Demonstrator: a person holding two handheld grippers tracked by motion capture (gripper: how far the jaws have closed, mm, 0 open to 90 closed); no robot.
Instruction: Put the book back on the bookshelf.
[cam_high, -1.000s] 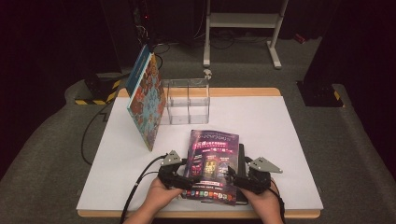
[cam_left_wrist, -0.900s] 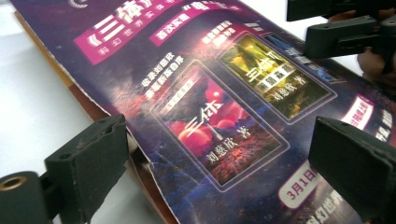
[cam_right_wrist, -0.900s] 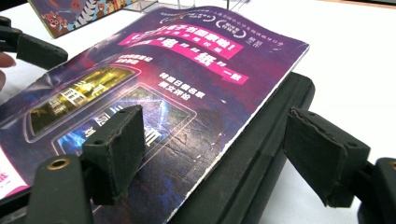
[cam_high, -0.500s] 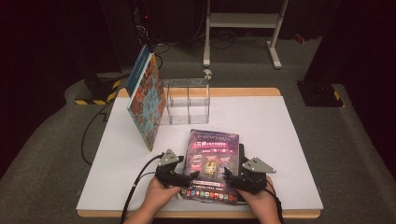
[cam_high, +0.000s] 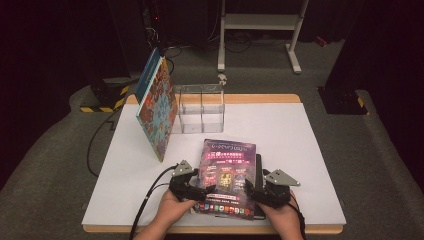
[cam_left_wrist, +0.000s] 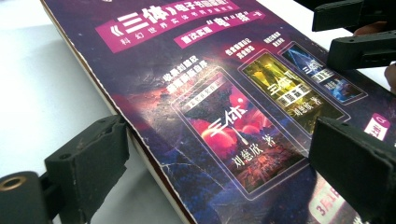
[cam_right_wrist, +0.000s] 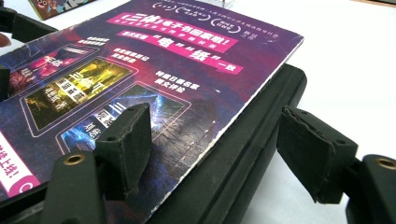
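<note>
Down at six o'clock on the worktop (cam_high: 300, 150), the purple book (cam_high: 227, 172) lies flat on a black case (cam_right_wrist: 243, 154). The left gripper (cam_high: 202, 191) straddles its left edge with fingers (cam_left_wrist: 88, 158) spread, not pressing. The right gripper (cam_high: 254, 190) straddles book and case at the right edge, fingers (cam_right_wrist: 126, 140) just narrowing but apart from both.

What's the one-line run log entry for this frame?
left gripper: open, astride purple book left edge | right gripper: jaws closing, astride book's right edge and black block | book flat on table

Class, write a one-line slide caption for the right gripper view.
Right gripper straddling the edge of a purple book and the black slab beneath it, on a white table.
</note>
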